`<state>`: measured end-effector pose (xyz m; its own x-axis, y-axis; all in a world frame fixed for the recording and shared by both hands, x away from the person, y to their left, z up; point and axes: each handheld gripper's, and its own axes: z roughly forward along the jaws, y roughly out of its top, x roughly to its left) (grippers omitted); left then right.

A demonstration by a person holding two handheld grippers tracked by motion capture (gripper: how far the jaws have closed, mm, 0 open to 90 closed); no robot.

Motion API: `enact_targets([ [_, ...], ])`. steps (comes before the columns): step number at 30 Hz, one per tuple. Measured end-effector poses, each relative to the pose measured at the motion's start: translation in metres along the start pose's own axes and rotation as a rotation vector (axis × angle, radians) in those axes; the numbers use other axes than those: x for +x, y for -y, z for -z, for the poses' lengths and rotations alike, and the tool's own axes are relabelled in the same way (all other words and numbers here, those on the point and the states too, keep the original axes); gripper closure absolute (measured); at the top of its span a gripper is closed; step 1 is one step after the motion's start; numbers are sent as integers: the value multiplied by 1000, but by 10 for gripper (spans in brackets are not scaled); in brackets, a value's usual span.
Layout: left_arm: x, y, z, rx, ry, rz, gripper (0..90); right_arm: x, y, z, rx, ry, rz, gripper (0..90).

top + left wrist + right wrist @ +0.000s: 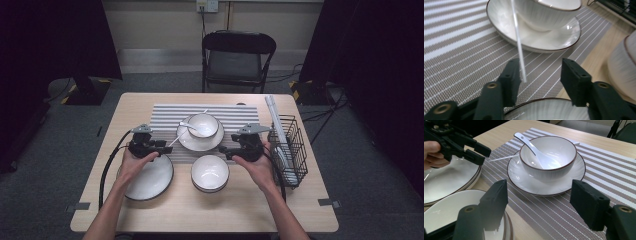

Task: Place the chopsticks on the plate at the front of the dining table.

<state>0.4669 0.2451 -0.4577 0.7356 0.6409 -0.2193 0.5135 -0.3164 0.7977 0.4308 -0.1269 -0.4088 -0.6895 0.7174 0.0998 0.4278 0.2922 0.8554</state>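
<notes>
A white bowl (203, 125) (554, 167) holding a white spoon (534, 147) stands on a saucer plate (192, 143) (534, 42) on the striped placemat (165, 112). A thin white chopstick (517, 37) (501, 158) leans on the saucer's left rim. Its free end lies between the jaws of my left gripper (167, 145) (541, 72) (482, 152), close to one jaw; the pads stand apart and do not press it. My right gripper (222, 150) (539, 195) hovers right of the saucer, open with nothing between its jaws.
A dark-rimmed plate (150, 182) (549, 110) lies under my left hand. A second white bowl (210, 172) (621, 67) sits near the front. A black wire basket (290, 150) with white utensils stands at the right edge. A folding chair (237, 55) is behind the table.
</notes>
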Motion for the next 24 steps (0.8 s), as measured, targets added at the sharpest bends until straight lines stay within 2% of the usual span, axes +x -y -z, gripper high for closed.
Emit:
enact_targets([
  [3,-5,-2,5,-14,-1,-13,400,1,-1,1,0,-3,0,301],
  [5,-8,-3,9,-16,-3,-26,389,0,-3,3,-6,-2,-2,302],
  [8,-12,-3,14,-24,-7,-25,326,-1,-5,7,-19,1,-4,303],
  [10,-15,-1,19,-34,-24,-41,302,-2,-7,12,-30,1,-11,303],
  [11,-15,0,21,-38,-31,-39,295,-2,-8,15,-33,2,-9,303],
  [13,-17,4,26,-55,-5,-18,279,-3,-10,20,-43,3,-13,303],
  [15,-20,5,30,-35,-33,-45,259,-4,-13,25,-44,9,-9,302],
  [18,-26,3,37,-29,-34,-70,239,-6,-20,32,-55,12,-3,301],
  [21,-29,4,42,-28,-29,-77,207,-9,-29,42,-79,30,-3,301],
  [24,-30,10,43,-42,-22,-58,201,-14,-39,52,-82,53,4,296],
])
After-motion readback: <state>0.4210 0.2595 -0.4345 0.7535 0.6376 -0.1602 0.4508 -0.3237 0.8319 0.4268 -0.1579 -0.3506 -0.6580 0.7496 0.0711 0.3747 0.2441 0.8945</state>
